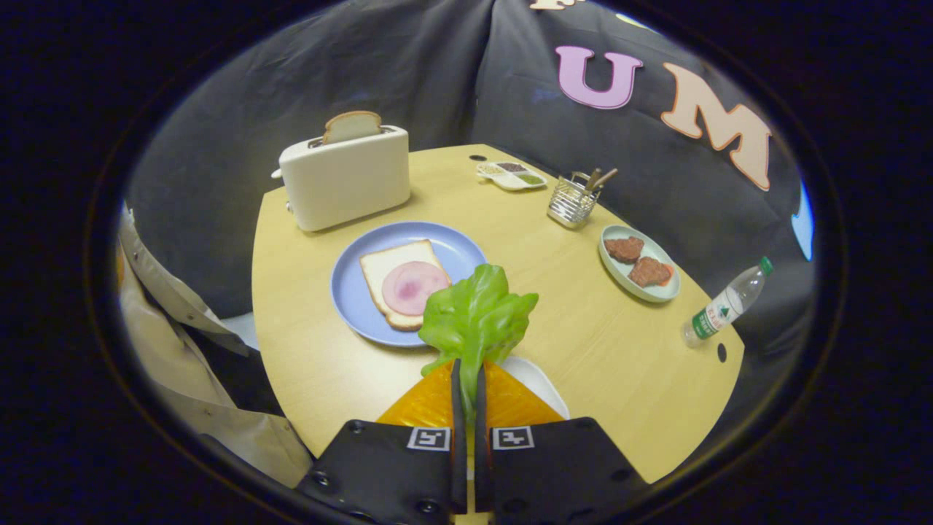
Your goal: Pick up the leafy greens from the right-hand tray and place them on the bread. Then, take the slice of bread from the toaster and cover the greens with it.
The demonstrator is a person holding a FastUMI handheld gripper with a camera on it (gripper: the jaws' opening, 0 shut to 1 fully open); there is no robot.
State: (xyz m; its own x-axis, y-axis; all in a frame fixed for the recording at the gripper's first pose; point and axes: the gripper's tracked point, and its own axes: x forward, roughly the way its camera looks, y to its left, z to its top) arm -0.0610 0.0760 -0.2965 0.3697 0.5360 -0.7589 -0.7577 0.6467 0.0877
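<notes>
My gripper [467,373] is shut on the stem of a green lettuce leaf [477,317], which stands up between the fingers, lifted above the table. Just beyond the leaf lies a blue plate [357,295] holding a bread slice [386,273] topped with a round pink ham slice [414,286]. Farther back stands a white toaster [346,179] with a second bread slice [352,125] sticking out of its slot. Under the fingers, to the right, part of a white tray [541,379] shows.
A pale green plate with two brown meat pieces [640,262] sits to the right, a wire utensil holder [574,200] and a small condiment dish [512,176] behind it. A plastic bottle [725,302] lies at the table's right edge. A person's sleeve [175,343] borders the left side.
</notes>
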